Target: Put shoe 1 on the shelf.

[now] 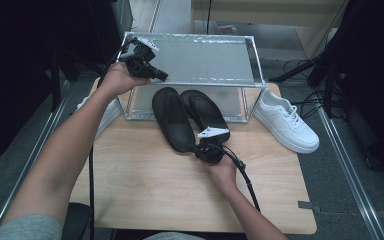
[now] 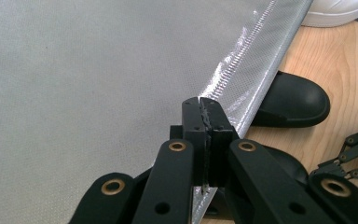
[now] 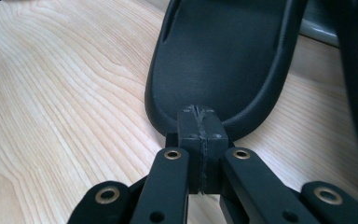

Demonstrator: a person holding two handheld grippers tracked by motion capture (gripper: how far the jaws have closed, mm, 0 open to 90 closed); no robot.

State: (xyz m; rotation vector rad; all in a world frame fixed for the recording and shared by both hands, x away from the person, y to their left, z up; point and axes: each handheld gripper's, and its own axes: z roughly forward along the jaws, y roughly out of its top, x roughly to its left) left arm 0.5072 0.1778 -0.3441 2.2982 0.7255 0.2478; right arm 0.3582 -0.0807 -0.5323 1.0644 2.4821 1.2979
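- Wooden table lay nearest, with the 2-tier rack at its far edge.
- Right gripper pinched the black slipper heel before the rack.
- Left gripper clamped the rack's top shelf edge.

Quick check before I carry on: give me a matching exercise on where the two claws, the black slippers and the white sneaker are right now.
Things:
1. left claw
2. right claw
3. black slippers
4. white sneaker

Places:
A. shut, at the heel end of one slipper
B. on the table, right of the rack
C. shut, at the front edge of the rack's top shelf
D. side by side, toes under the top shelf

Pairs: 1-C, 2-A, 3-D, 4-B
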